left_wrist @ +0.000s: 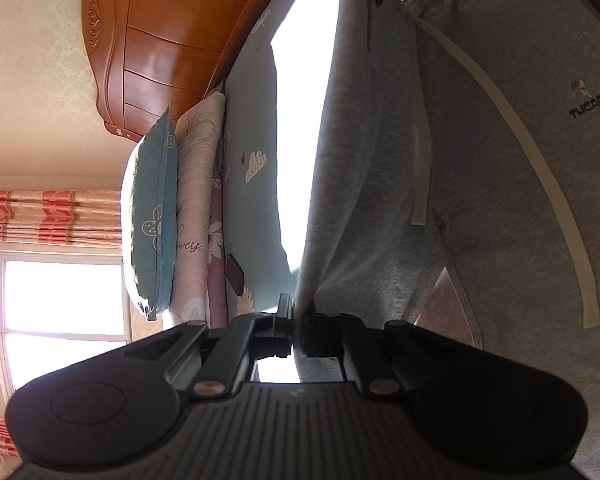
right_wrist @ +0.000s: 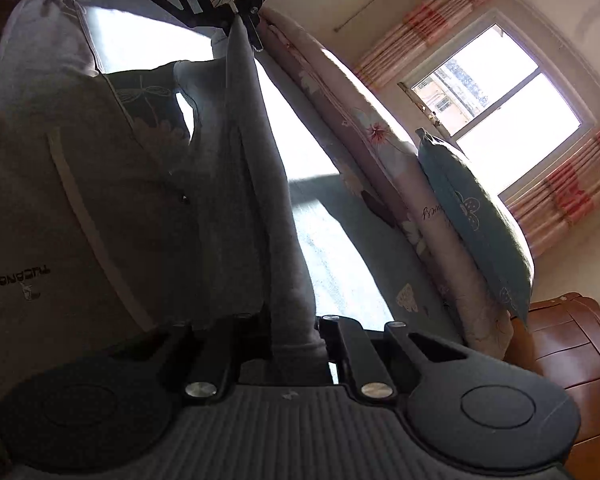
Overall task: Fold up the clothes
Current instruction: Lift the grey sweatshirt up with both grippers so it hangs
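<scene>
Garment: grey sweatpants (left_wrist: pixel 480 168) with a pale drawstring (left_wrist: pixel 500 112) and a small printed logo (left_wrist: pixel 590 104) are filling the right half of the left wrist view and the left half of the right wrist view (right_wrist: pixel 60 200).
Where it is lying: the waist and body are spreading over the blue patterned bedsheet (left_wrist: pixel 252 160), while one long edge is being held up off it as a taut ridge running from bottom centre to the top of each frame.
Left gripper: the left gripper (left_wrist: pixel 296 320), at bottom centre of its own view, is pinching that raised edge, its jaws drawn together on the cloth; it is also showing at the top centre of the right wrist view (right_wrist: pixel 244 20), gripping the far end of the ridge.
Right gripper: the right gripper (right_wrist: pixel 296 340) is clamping the near end of the same grey strip, jaws closed on the fabric.
Progress: the sweatpants are looking part-way through a lengthwise fold, one leg or side being carried while the rest is lying flat; no finished folded bundle is showing.
Left to do, as a judgement: the lifted edge is needing to be laid down aligned, then shorter folds are likely remaining.
Surroundings: a pink flowered quilt roll (right_wrist: pixel 380 160), a teal pillow (left_wrist: pixel 152 208) and a wooden headboard (left_wrist: pixel 160 32) are sitting along the frame sides, with a bright window (right_wrist: pixel 496 92) at upper right in the right wrist view.
</scene>
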Tool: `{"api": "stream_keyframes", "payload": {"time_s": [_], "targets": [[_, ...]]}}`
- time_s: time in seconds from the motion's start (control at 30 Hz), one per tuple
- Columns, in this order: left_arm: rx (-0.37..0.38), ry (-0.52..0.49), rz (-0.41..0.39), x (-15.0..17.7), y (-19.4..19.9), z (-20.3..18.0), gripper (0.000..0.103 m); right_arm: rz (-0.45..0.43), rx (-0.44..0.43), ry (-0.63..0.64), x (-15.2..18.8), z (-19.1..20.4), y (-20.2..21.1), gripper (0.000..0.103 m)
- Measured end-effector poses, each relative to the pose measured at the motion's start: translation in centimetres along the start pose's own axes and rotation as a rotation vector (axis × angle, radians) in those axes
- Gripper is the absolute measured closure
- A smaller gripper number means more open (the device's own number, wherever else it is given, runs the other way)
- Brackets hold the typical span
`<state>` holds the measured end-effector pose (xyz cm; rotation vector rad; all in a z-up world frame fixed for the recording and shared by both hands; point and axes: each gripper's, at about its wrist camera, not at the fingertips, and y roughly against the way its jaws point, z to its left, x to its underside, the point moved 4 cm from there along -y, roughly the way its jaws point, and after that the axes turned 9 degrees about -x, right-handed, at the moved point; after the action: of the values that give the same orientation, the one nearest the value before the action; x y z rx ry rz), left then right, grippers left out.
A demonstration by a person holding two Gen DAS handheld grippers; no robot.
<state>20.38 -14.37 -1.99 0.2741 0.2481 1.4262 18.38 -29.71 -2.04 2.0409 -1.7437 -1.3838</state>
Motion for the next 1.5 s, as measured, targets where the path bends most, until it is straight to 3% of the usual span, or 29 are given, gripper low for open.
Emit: {"api": "stream_keyframes", "payload": {"time_s": [0.2,0.5,0.7,0.77,0.9,0.93,0.97,1.03,1.07,1.13,1.4,1.43,1.47,1.5], "targets": [[0.047,-0.036,-0.011,-0.6,3.6,-4.0,0.1,0.002,-0.005,-0.012,1.3,1.8,1.2,0.092],[0.138,-0.116,-0.056,-1.9,6.8,-11.0,0.1,0.124,-0.065,0.162,3.7,7.0,-0.9,0.092],[0.165,-0.08,-0.079,-2.4,7.5,-12.7,0.1,0.145,-0.08,0.203,4.4,8.7,-1.0,0.092],[0.11,-0.113,-0.095,-2.2,7.5,-13.4,0.091,0.154,-0.081,0.208,4.4,8.8,-0.9,0.092],[0.041,-0.274,-0.152,-2.0,6.6,-15.0,0.084,0.165,-0.081,0.195,4.1,8.7,-1.0,0.092],[0.032,-0.319,-0.174,-2.0,6.4,-15.3,0.074,0.168,-0.079,0.196,4.0,8.7,-1.0,0.092],[0.03,-0.361,-0.198,-2.1,6.3,-15.5,0.055,0.172,-0.08,0.195,3.9,8.6,-1.0,0.092],[0.066,-0.431,-0.24,-2.6,4.8,-15.7,0.027,0.18,-0.085,0.192,3.7,8.6,-1.1,0.092],[0.093,-0.453,-0.264,-2.7,4.7,-15.8,0.026,0.182,-0.086,0.193,3.6,8.6,-1.1,0.092],[0.139,-0.479,-0.31,-3.2,4.1,-15.8,0.026,0.188,-0.088,0.197,3.6,8.9,-1.0,0.092],[0.348,-0.489,-0.312,-6.6,-0.7,-14.9,0.031,0.181,-0.093,0.168,4.3,8.3,-1.8,0.092],[0.374,-0.504,-0.294,-6.8,-1.4,-15.1,0.038,0.177,-0.096,0.159,4.3,8.1,-1.7,0.092],[0.368,-0.53,-0.273,-6.7,-2.0,-15.4,0.061,0.174,-0.099,0.151,4.3,8.0,-1.7,0.092],[0.355,-0.546,-0.25,-6.7,-2.5,-15.6,0.076,0.171,-0.101,0.147,4.4,7.9,-1.6,0.092]]}}
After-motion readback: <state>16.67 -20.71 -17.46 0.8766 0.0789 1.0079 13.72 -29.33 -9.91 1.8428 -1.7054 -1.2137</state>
